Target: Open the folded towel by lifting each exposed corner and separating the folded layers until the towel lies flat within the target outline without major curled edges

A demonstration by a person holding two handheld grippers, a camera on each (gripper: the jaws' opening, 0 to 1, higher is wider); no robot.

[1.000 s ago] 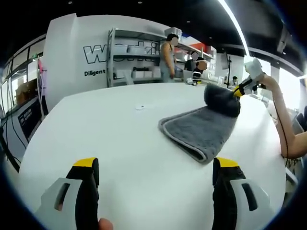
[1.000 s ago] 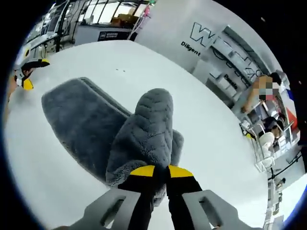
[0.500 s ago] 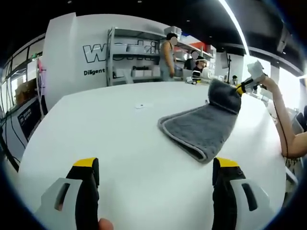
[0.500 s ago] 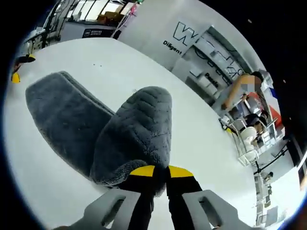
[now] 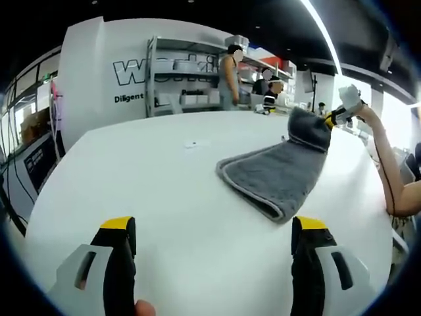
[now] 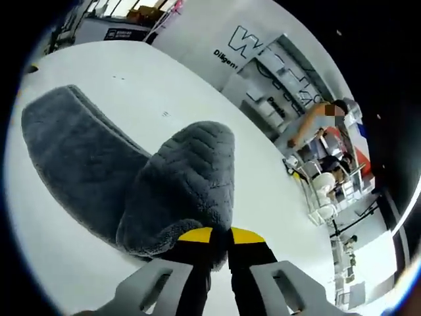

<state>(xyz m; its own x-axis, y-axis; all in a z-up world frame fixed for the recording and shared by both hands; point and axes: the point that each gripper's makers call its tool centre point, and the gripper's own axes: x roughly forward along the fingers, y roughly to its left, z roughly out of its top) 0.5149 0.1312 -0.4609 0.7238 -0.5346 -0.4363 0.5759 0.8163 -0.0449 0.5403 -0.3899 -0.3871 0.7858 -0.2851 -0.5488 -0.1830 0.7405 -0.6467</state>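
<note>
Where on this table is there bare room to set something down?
Bare white table lies between the left gripper and the grey towel, and beyond toward the shelving. It is crowded where the right gripper holds the towel's corner.

An open showroom-style workspace: a big white table (image 5: 164, 191) up front, metal shelving (image 5: 184, 76) with boxes at twelve o'clock, a white lettered wall panel (image 5: 125, 72) at eleven, people (image 5: 230, 72) standing about, ceiling strip light (image 5: 322, 33) overhead.
</note>
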